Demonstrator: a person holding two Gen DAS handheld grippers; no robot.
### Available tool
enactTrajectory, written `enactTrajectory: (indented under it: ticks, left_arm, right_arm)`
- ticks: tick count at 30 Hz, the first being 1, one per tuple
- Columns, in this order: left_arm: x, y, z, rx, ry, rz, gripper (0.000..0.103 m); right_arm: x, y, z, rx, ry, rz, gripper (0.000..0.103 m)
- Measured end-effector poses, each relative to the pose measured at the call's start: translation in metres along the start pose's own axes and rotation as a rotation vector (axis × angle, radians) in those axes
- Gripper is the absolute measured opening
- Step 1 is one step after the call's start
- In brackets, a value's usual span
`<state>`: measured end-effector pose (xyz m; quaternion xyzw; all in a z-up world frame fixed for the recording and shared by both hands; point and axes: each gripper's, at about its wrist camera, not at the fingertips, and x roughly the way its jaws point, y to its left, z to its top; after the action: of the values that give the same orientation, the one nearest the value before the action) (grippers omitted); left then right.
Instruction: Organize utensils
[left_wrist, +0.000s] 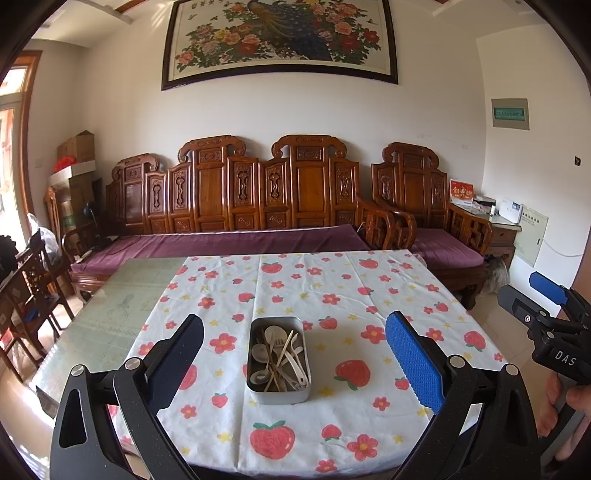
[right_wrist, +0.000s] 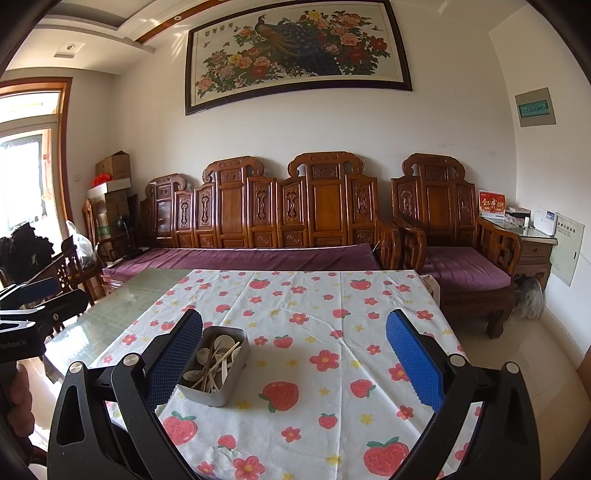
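1. I'm holding the left gripper (left_wrist: 293, 356) up over the near edge of the table (left_wrist: 110, 306), jaws spread wide, nothing between them.
2. Right gripper (right_wrist: 293, 358) is hovering the same way, jaws wide apart and empty. In the left cam it's showing at the far right (left_wrist: 546, 295), w/ a hand (left_wrist: 569, 402) gripping its handle.
3. The metal tin (left_wrist: 277, 395) is sitting on the strawberry tablecloth (left_wrist: 369, 295), toward the near edge, roughly centre of the cloth. From the left cam it's lining up between my two fingers, but well below them, not touching.
4. From the right cam the tin (right_wrist: 210, 397) is sitting just beside the left-hand finger pad (right_wrist: 173, 362), partly behind it.
5. Inside the tin I'm seeing mixed utensils (left_wrist: 280, 356) piled loose: pale spoons, a white fork, thin wooden sticks crossing over each other. Can't tell exact count.
6. The cloth is covering the right part of the table only; the left part is showing bare glass top.
7. Behind the far edge a carved wooden sofa (left_wrist: 240, 192) w/ purple cushions is standing along the wall, a peacock painting (left_wrist: 280, 37) hanging above it.
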<state>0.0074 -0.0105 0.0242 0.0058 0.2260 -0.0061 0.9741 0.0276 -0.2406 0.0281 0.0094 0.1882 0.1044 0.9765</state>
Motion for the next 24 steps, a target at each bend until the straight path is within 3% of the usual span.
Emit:
enactTrajectory:
  ticks: [24]
  left_arm:
    - [-0.0023, -0.0029, 0.0019, 0.003, -0.006, -0.005, 0.095]
  right_arm:
    - [0.0002, -0.0001, -0.0029, 0.006, 0.002, 0.007, 0.100]
